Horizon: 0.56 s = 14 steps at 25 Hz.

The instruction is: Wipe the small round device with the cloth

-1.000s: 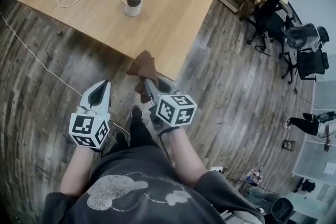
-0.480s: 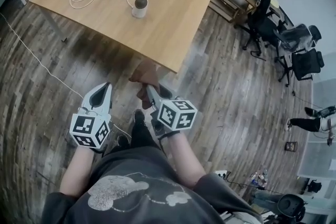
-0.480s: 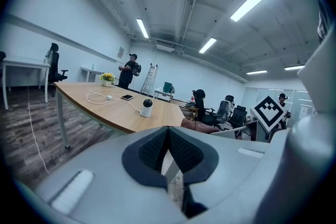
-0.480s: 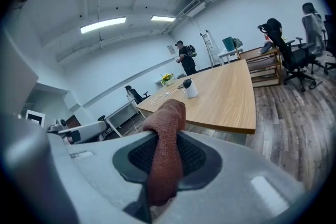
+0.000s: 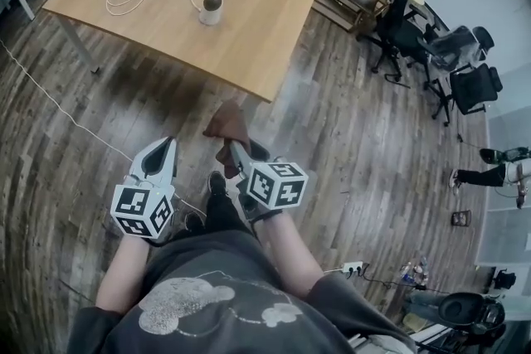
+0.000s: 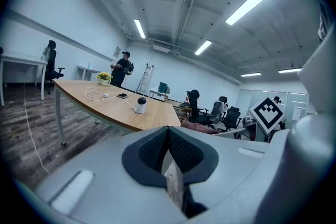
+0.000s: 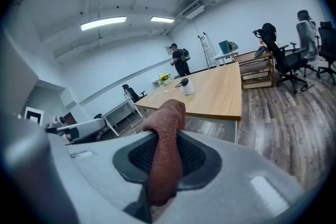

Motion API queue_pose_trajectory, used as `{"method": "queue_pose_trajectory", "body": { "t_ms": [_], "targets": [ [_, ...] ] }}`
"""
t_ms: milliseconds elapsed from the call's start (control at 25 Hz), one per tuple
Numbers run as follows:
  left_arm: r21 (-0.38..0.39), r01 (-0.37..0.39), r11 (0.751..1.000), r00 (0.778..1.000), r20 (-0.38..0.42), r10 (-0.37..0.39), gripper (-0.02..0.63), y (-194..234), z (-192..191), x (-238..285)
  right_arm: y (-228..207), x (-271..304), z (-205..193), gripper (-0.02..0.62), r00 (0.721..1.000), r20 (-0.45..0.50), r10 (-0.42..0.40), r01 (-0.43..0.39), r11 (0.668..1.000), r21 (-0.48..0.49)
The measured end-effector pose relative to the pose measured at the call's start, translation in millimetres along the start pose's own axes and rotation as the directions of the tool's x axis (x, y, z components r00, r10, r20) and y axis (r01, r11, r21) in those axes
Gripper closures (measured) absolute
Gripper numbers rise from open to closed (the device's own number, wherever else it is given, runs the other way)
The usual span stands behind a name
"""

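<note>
Head view: both tools off the counter's [image 5: 257,21] near edge, short of it.
Device: small round device [image 5: 211,8] mid-counter, well apart from cloth.
Right tool [image 5: 236,147]: clamped on cloth [image 5: 226,122].
Left tool [image 5: 163,148]: jaws together, empty.
Progress: cloth picked up; approach and wipe not yet done.

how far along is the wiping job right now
Done: the cloth is clamped in the right gripper. In hand: both grippers hang over the floor, short of the table; the left gripper is shut and empty. Left: reach the small round device and wipe it; the cloth is well clear of it.
</note>
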State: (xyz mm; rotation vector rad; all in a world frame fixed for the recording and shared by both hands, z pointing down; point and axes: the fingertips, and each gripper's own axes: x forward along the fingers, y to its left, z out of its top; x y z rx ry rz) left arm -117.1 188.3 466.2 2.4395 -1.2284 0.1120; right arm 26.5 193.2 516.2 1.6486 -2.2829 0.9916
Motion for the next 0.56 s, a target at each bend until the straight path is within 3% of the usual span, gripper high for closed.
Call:
{"method": "queue_pose_trajectory", "body": {
  "t_ms": [560],
  "targets": [
    [0.018, 0.075, 0.997, 0.997, -0.005, -0.075, 0.588, -36.2, -6.4, -3.8, -4.4, -35.0, -10.0, 0.525, 0.999, 0.003, -0.036, 0.036, 0.998, -0.042]
  ]
}}
